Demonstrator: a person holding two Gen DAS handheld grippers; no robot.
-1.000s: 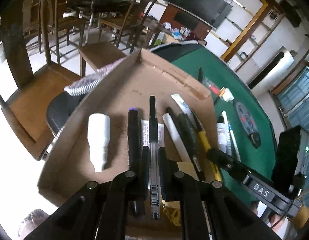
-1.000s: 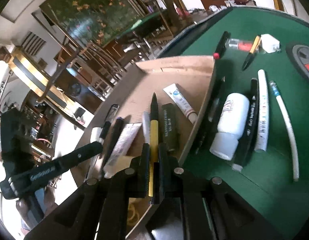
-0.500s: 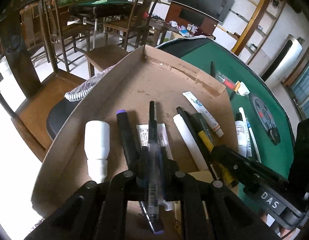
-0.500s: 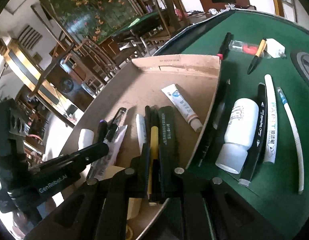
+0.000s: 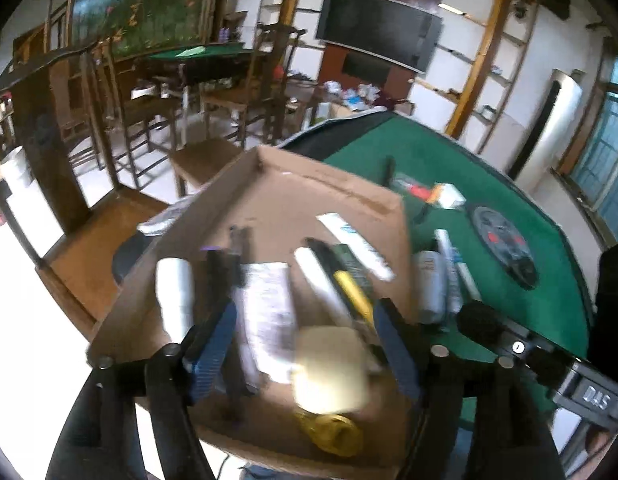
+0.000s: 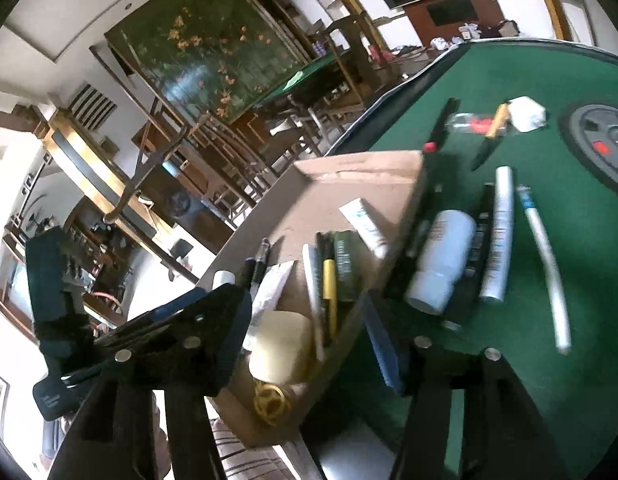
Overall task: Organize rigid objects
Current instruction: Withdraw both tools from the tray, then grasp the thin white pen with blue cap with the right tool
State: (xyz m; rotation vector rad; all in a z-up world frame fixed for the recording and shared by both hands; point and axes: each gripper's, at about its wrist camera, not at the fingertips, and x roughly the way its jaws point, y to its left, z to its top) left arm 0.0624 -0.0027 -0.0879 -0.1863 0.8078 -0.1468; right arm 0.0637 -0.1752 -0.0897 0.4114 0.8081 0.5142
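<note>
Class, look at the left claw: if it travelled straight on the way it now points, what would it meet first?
Probably the white printed packet lying in the cardboard box. The opening left claw holds nothing; blur leaves depth uncertain.

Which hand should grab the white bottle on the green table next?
Probably the right: the right hand-held gripper, jaws opening and empty, looks straight at the white bottle beside the cardboard box.

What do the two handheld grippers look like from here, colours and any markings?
Both are black, with silver bolts at the linkage joints and blue ribbed pads inside the fingers. The left gripper shows up in the right view, the right gripper in the left view, lettered "DAS".
</note>
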